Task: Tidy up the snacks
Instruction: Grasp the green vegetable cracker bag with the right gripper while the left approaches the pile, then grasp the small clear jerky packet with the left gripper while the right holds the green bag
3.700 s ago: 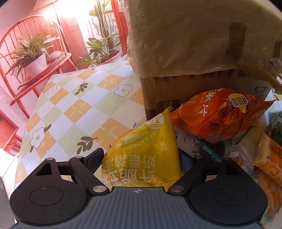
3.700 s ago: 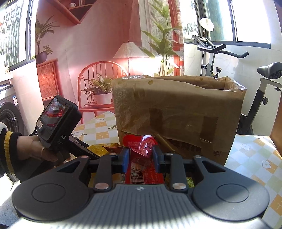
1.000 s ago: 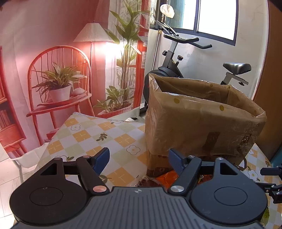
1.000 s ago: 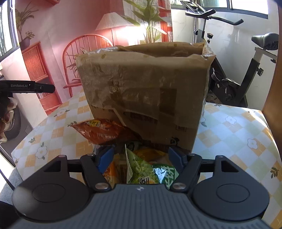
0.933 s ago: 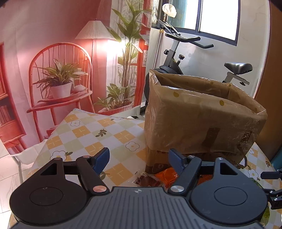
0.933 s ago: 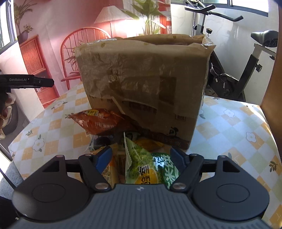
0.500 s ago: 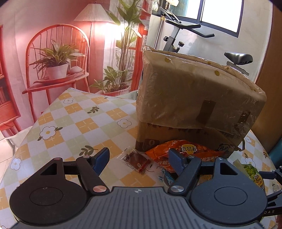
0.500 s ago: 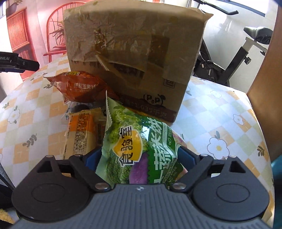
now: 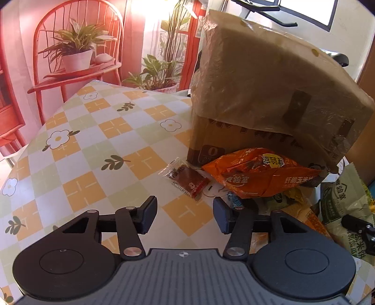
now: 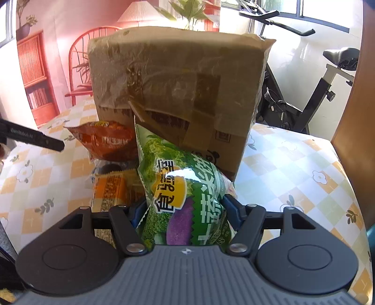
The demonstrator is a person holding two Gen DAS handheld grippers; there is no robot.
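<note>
One cardboard box (image 9: 269, 89), at least four snack bags (image 9: 260, 178), one small sachet (image 9: 187, 179).

bright sunlit frames, glare by the window (image 9: 304, 9), fisheye bending at edges, sharp focus

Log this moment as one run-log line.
left gripper: closing, empty, above small red packet | right gripper: closing around green snack bag | cardboard box: behind

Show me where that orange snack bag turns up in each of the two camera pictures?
Left wrist view: orange bag right of centre, lying against the cardboard box's foot.
Right wrist view: orange bag left of centre, behind the green bag.
Shared landmark: the cardboard box.
</note>
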